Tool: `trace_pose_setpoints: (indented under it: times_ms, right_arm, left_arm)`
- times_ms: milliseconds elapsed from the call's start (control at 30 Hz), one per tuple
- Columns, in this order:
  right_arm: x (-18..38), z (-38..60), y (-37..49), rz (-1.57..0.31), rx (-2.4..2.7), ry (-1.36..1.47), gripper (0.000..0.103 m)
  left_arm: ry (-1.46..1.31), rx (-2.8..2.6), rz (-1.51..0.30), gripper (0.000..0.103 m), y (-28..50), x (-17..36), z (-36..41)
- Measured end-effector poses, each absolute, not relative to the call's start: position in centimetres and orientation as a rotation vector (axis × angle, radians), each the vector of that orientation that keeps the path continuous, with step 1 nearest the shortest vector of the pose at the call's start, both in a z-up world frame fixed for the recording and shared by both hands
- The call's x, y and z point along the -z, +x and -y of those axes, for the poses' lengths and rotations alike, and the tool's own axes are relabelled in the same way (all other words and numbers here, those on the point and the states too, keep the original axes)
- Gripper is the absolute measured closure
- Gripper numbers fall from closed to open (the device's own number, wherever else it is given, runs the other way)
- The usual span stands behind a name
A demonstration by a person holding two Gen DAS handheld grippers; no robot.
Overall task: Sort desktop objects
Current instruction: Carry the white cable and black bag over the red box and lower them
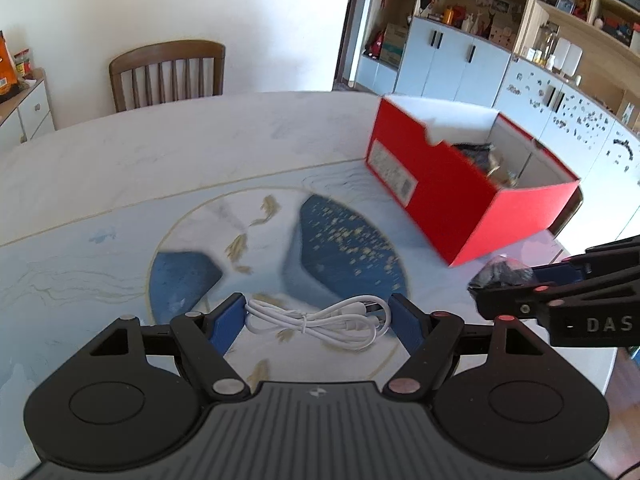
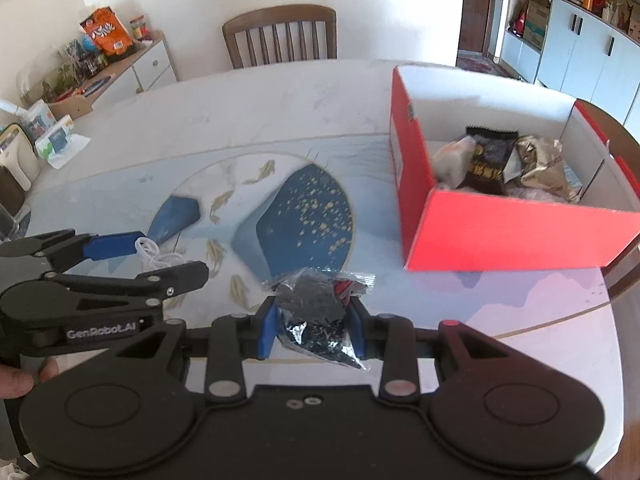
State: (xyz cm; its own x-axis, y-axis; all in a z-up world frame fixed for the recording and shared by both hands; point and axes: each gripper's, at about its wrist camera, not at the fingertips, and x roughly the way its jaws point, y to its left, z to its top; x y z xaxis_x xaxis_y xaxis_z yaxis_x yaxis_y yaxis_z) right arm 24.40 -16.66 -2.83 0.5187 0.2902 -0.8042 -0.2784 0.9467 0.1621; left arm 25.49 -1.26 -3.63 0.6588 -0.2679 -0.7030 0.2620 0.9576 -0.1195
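Observation:
A coiled white cable (image 1: pixel 320 320) lies on the table between the open fingers of my left gripper (image 1: pixel 318 316), whose blue pads stand on either side of it. The cable also shows in the right wrist view (image 2: pixel 160 256). My right gripper (image 2: pixel 314 320) is shut on a clear packet of dark snack (image 2: pixel 320 308), held above the table; the packet also shows in the left wrist view (image 1: pixel 500 276). A red shoebox (image 2: pixel 500 236) stands at the right, open, holding several snack packets (image 2: pixel 492 160).
The round table (image 1: pixel 120 168) has a blue and gold fish pattern. A wooden chair (image 1: pixel 168 72) stands at its far side. A sideboard with snacks (image 2: pixel 108 40) is at the left, cabinets (image 1: pixel 460 52) beyond the box.

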Motion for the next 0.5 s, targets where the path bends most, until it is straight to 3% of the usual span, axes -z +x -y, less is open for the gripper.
trace_pose_setpoints:
  times_ms: [500]
  right_arm:
    - [-0.7,23.4,26.4,-0.870,-0.387,0.053,0.068]
  left_arm:
    - [0.007,0.381,-0.712,0.025,26.5,-1.7,8.0]
